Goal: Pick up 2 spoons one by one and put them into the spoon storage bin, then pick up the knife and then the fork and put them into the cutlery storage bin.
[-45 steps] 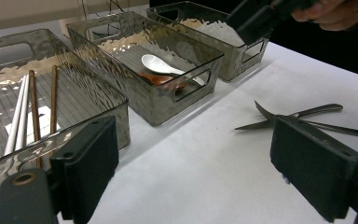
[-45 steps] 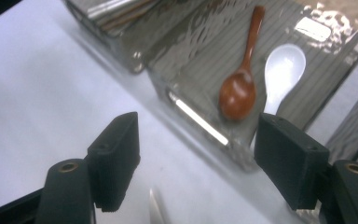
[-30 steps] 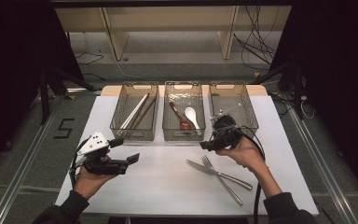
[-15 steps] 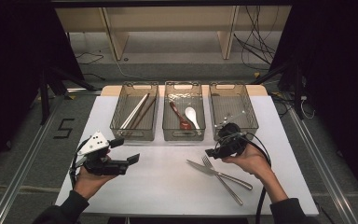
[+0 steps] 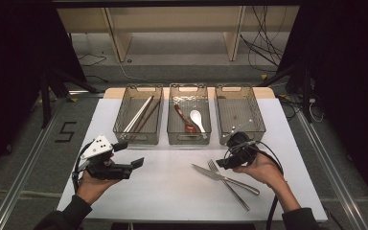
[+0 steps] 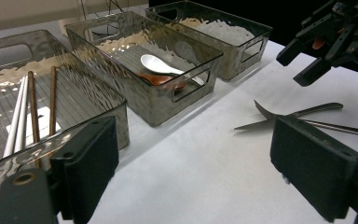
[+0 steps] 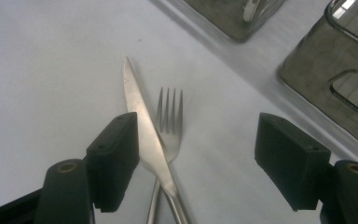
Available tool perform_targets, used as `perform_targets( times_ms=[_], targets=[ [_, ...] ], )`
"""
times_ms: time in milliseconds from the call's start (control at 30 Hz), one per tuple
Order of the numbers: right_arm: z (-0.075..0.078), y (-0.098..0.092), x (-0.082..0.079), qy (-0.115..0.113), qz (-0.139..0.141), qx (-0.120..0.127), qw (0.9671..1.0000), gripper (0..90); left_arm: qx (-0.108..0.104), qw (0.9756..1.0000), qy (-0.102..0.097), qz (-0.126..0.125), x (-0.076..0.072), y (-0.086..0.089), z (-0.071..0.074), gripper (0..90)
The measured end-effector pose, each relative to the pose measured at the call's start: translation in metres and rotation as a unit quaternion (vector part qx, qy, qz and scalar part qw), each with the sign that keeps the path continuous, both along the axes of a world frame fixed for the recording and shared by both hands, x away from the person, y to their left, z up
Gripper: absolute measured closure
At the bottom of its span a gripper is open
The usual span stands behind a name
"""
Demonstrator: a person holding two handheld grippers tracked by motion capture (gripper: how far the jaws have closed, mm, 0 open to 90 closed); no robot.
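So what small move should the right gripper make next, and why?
Probably lower the right gripper onto the knife. Its jaws are open above the crossed knife and fork, and the knife lies on top, so it should lift first.

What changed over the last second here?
The right gripper came down from the right bin toward the crossed knife and fork, jaws open and holding nothing. The left gripper, the cutlery and the bins' contents stayed put.

left gripper [image 5: 135, 164] open, level, right gripper [image 5: 222, 163] open, tilted down
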State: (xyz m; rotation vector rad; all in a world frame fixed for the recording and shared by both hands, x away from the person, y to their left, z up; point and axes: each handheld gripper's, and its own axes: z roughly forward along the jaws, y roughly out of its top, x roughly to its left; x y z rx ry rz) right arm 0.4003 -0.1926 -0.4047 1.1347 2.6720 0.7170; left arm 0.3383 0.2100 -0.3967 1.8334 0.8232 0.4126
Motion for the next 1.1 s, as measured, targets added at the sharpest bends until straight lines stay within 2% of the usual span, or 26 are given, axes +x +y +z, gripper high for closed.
perform_targets(
  times_ms=[233, 433, 700, 1100],
  targets=[
    [-0.004, -0.005, -0.003, 0.006, 0.004, -0.027, 0.9996, 31.1, -0.002, 1.0, -0.001, 0.002, 0.001, 0.0, 0.0, 15.0],
    [-0.008, -0.008, -0.005, 0.022, 0.008, -0.036, 0.9991, 28.8, -0.004, 1.0, 0.0, 0.002, 0.001, 0.0, 0.0, 15.0],
    [-0.014, -0.006, -0.008, 0.028, 0.018, -0.055, 0.998, 28.7, -0.003, 1.0, -0.002, 0.002, 0.0, 0.001, 0.0, 15.0],
    [-0.025, -0.007, -0.008, 0.039, 0.033, -0.089, 0.9947, 40.7, -0.004, 1.0, 0.0, 0.003, 0.001, 0.001, 0.0, 15.0]
  ],
)
